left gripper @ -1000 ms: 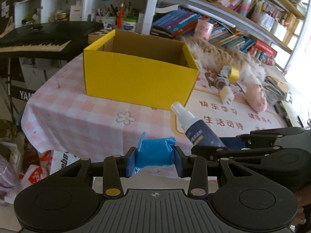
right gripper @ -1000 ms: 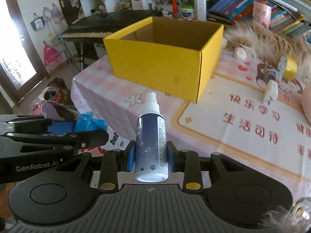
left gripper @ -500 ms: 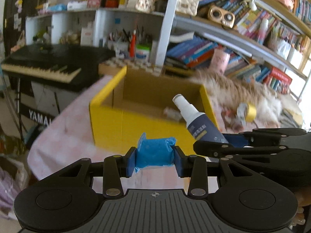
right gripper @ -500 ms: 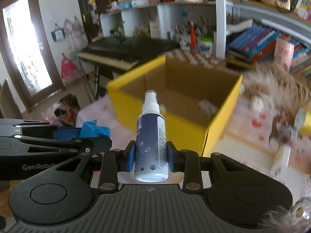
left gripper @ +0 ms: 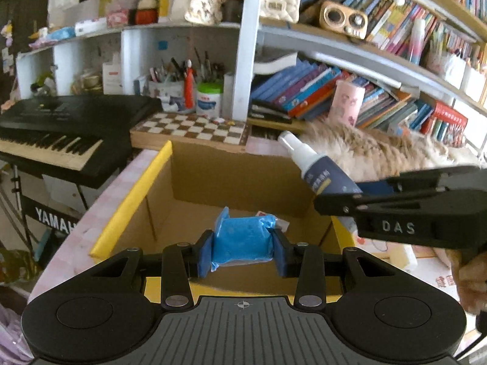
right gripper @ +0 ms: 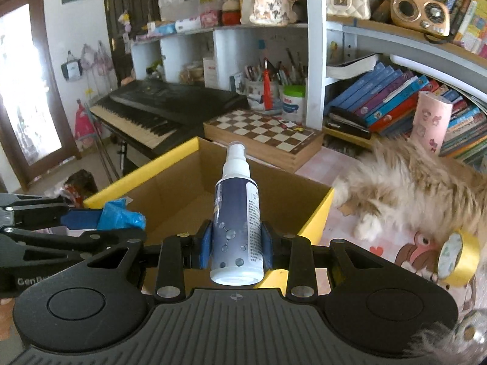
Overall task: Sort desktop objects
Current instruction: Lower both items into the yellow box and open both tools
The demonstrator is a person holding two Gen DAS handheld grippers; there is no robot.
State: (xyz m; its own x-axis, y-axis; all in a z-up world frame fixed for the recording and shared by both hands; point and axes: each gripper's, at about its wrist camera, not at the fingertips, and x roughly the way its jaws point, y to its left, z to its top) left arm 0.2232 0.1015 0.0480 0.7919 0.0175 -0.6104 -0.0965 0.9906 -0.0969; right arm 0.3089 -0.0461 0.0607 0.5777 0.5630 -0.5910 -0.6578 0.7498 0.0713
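My left gripper [left gripper: 242, 251] is shut on a blue crinkly packet [left gripper: 242, 238] and hangs over the open yellow cardboard box [left gripper: 134, 203]. A small white item [left gripper: 275, 220] lies on the box floor. To its right my right gripper [right gripper: 236, 251] is shut on a dark blue spray bottle with a white nozzle [right gripper: 237, 210], held upright over the near right part of the same box [right gripper: 319, 222]. That bottle [left gripper: 322, 172] and the other gripper's arm show at the right in the left wrist view; the blue packet [right gripper: 118, 214] shows at the left in the right wrist view.
A fluffy cat [right gripper: 420, 182] lies on the pink tablecloth right of the box, beside a yellow tape roll [right gripper: 459, 257]. Behind the box sit a chessboard case [right gripper: 264, 140], a black keyboard [left gripper: 57, 127], pen cups and shelves of books [left gripper: 319, 94].
Both grippers moved forward and up from the table's near edge to above the box, each keeping its object. The box interior has come into view beneath them.
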